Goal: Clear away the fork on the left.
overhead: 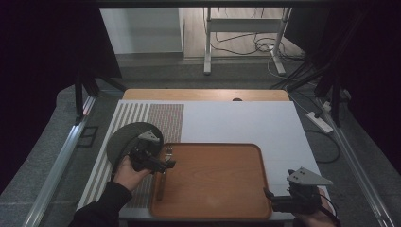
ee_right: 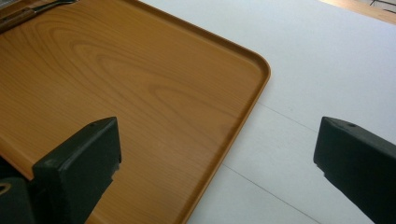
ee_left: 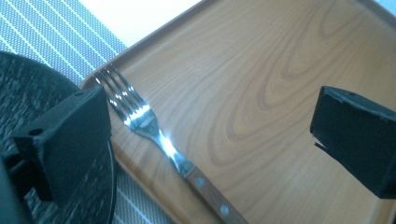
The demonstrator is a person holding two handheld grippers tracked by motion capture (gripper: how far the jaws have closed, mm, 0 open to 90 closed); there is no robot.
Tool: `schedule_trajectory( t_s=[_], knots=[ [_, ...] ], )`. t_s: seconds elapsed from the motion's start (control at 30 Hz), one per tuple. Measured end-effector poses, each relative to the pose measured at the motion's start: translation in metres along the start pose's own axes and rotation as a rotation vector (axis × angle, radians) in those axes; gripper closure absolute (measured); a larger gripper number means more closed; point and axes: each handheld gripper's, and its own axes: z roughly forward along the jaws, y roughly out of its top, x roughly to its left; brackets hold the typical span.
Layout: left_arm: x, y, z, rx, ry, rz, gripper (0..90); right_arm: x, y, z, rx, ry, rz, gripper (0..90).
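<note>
Wooden tray (overhead: 213, 182) sits on the white table surface (overhead: 236, 120) and serves as reference. Fork (overhead: 163, 172) lies inside the tray along its left rim, tines toward the far edge, wood-scaled handle toward the person. Dark round plate (overhead: 124, 137) rests on the striped placemat (overhead: 137, 118) just beside the tray's far-left corner. Left gripper (overhead: 165, 164) hovers over the fork, jaws spread wide, gripping nothing. Right gripper (overhead: 269, 195) is at the tray's near-right corner, jaws likewise spread and empty.
</note>
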Motion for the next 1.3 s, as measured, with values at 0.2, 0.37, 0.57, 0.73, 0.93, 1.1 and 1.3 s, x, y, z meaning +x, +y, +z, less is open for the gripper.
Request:
schedule_trajectory(
  t_s=[0.2,0.37,0.57,0.73,0.93,1.1,1.3],
  knots=[
    [-0.001,-0.015,-0.009,0.004,0.030,0.029,0.0,0.000,0.000,0.000,-0.001,0.000,0.001,1.3],
    [0.000,-0.025,-0.022,-0.041,0.045,0.014,0.0,0.000,0.000,0.000,-0.001,-0.001,0.000,1.3],
    [0.000,-0.042,-0.037,-0.065,0.061,-0.006,0.0,0.000,0.000,0.000,-0.001,-0.001,0.003,1.3],
    [0.000,-0.057,-0.051,-0.073,0.065,-0.022,0.0,0.000,0.000,0.000,0.002,-0.002,0.001,1.3],
    [0.000,-0.071,-0.065,-0.087,0.078,-0.052,0.0,0.000,0.000,0.000,0.004,-0.003,0.002,1.3],
    [-0.001,-0.081,-0.071,-0.080,0.082,-0.070,0.0,0.000,0.000,0.000,0.004,-0.003,0.005,1.3],
    [-0.002,-0.092,-0.079,-0.085,0.094,-0.095,0.0,0.000,0.000,0.000,0.005,-0.004,0.006,1.3]
  ],
)
